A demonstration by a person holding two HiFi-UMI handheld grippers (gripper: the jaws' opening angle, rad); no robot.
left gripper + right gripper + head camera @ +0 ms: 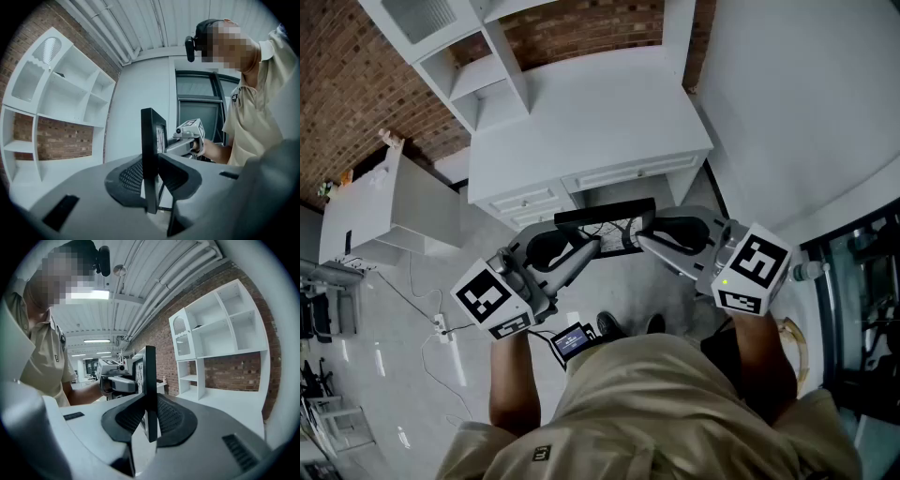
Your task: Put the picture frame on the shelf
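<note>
At centre of the head view, picture frame [609, 223]: black, and I carry it in the air by its two ends. It sits just below the counter's drawer fronts in the picture, well apart from the shelf.
Left gripper [592, 246]: its fingers [124, 178] pinch the frame's left end. In the left gripper view the frame stands upright and edge-on between them.
Right gripper [643, 240]: its fingers [174, 419] are clamped on the opposite end, with the frame again edge-on.
Counter [591, 112]: white, at upper centre.
Shelf [473, 70]: white open compartments at upper left, against the brick wall [337, 94].
</note>
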